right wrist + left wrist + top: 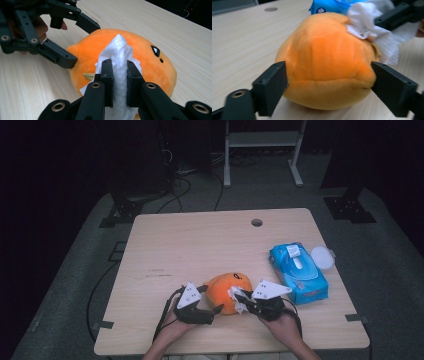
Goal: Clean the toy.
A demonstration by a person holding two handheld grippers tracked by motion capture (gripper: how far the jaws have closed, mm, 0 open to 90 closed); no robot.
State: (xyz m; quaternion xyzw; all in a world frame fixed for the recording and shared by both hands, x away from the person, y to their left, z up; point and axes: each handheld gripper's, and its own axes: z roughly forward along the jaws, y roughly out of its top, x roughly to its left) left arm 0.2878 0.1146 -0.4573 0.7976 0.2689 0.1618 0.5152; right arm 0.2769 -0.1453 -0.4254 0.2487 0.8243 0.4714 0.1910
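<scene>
Orange rounded plush toy [228, 292] on pale wood-grain counter [200, 245] between both tongs, left tongs [328, 82] spread wide around its soft fuzzy end, pads barely grazing, right tongs [120, 75] clamped on crumpled white tissue [119, 57] against the plush

A lab-style recording room, dim and bare.

A single pale wooden table [200, 245] stands on grey carpet [390, 270], with black stand feet [348, 207] at its far corners, cables [177, 190] trailing across the floor and a white metal frame [262, 150] behind in darkness.
</scene>
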